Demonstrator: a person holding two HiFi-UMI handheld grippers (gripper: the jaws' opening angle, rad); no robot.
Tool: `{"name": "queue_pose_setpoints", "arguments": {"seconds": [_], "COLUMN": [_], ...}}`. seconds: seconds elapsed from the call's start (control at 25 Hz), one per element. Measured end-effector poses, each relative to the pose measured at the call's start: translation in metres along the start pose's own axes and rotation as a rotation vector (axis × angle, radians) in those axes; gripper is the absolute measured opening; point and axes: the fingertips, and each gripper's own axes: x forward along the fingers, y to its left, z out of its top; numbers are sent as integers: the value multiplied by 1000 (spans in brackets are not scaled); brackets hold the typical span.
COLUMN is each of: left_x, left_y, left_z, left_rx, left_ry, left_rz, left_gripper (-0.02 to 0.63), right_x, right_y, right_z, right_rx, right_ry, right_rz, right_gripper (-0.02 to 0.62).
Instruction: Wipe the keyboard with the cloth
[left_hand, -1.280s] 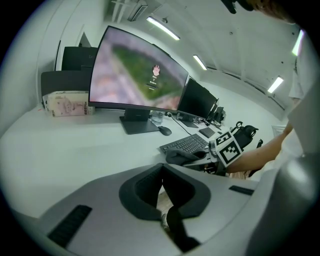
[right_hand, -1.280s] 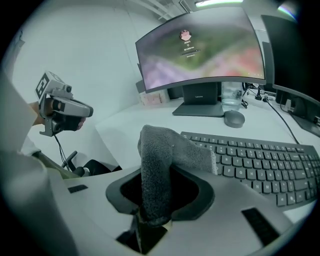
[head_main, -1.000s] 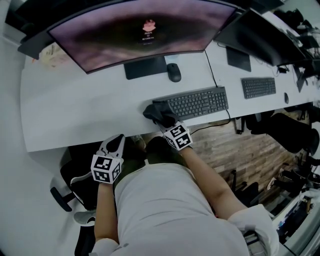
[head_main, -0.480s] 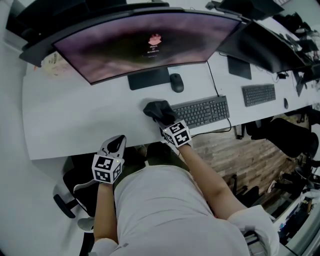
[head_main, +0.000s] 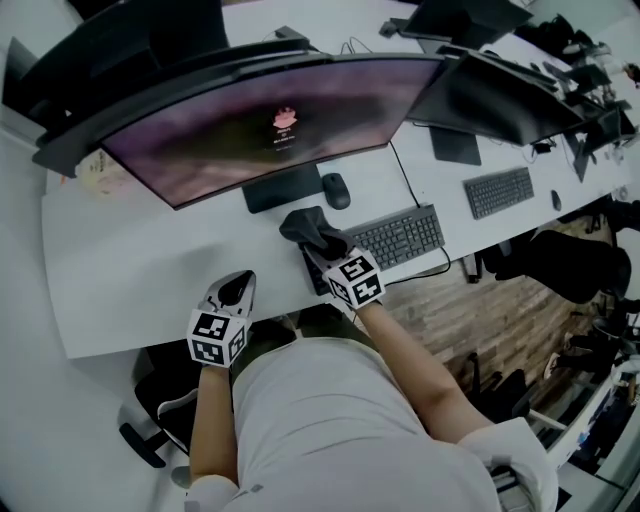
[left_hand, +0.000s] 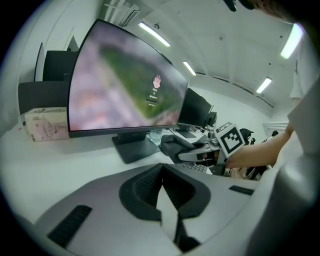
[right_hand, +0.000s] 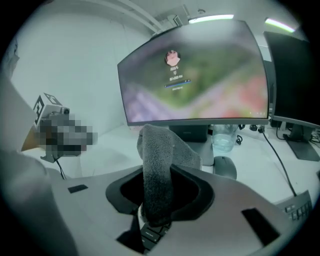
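One grey cloth is hanging gripped in the right claw over the keyboard's left end; the left claw is hovering closed, empty, by the desk's front edge; monitor text unreadable

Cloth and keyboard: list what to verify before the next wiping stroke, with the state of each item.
1. Cloth gripped: ok. The right gripper has its jaws shut on it.
2. Cloth at the keyboard: ok. It sits over the keyboard's left end.
3. Cloth pressing on the keys: cannot tell.
4. Stroke path: ok. The keys to the right of the cloth lie bare.
5. Left gripper out of the way: ok. Its jaws are shut on nothing, and it is at the desk edge, left of the keyboard.
6. Mouse clear: ok. It lies behind the keyboard, apart from it.
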Motion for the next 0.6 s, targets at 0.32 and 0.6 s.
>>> {"name": "queue_pose_setpoints", "arguments": {"seconds": [0.32, 0.6], "left_x": [13, 14], "left_y": [-26, -57], "left_z": [59, 103], "left_rx": [90, 148], "left_ry": [-81, -158], "left_rz": [-91, -169], "left_gripper": [3, 3], "right_x": [-70, -139], "right_y": [-1, -2], "right_z": [57, 86], "right_rx": [51, 45], "right_ry": [-172, -278], "right_rz": [-35, -83], "right_gripper": [121, 121]}}
